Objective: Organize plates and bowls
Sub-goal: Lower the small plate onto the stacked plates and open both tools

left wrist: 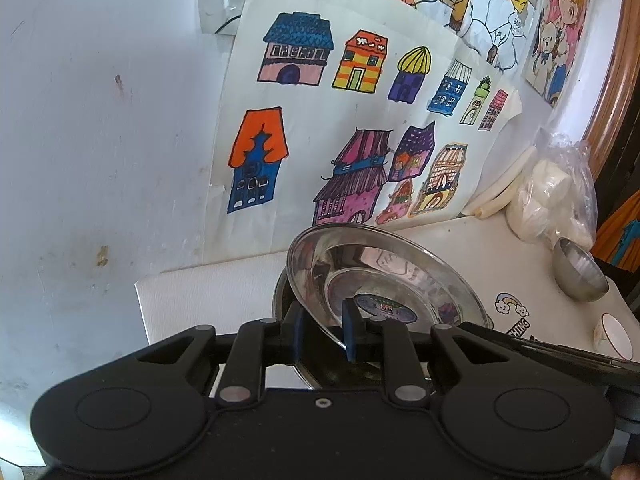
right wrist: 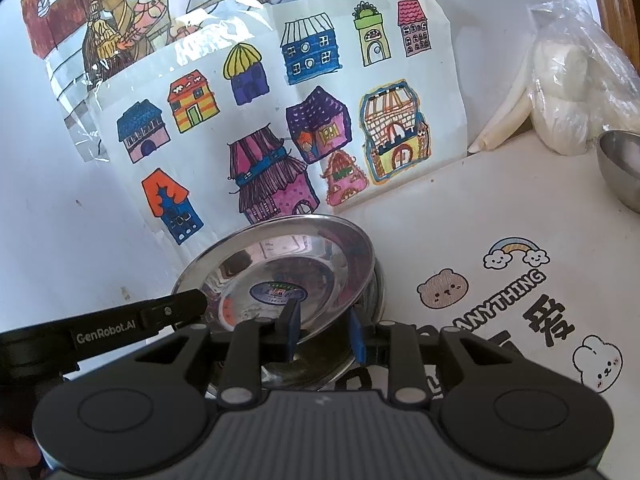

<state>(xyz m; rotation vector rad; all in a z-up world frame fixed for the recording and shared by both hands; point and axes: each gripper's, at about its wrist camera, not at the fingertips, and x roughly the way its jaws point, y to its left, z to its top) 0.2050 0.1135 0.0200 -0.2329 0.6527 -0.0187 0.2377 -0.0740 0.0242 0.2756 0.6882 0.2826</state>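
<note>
Tilted steel plate (left wrist: 384, 276) with a round blue label at its centre, held above a second steel dish (right wrist: 374, 286) that rests flat beneath it on the white table (left wrist: 224, 296). Nothing visible inside the plate but reflections; contents of the lower dish hidden. Pinched at its near rim by both tools: left gripper (left wrist: 325, 330) clamped with one blue pad inside the plate and one behind the rim, right gripper (right wrist: 326, 334) likewise straddling the rim, one pad inside and one below. Off to the right, well apart, a small steel bowl (left wrist: 580, 272) lying tipped, and near the table edge a small white cup (left wrist: 614, 334). Behind the bowl, a clear plastic bag (right wrist: 576, 76) of white lumps, leaning by the wall beside pale rolled sticks (left wrist: 502, 188). Tabletop printed with a rainbow (right wrist: 516, 254), bear and rabbit faces, and lettering. On the white wall (left wrist: 100, 120), a taped drawing of coloured houses (left wrist: 340, 128), with more pictures above.
</note>
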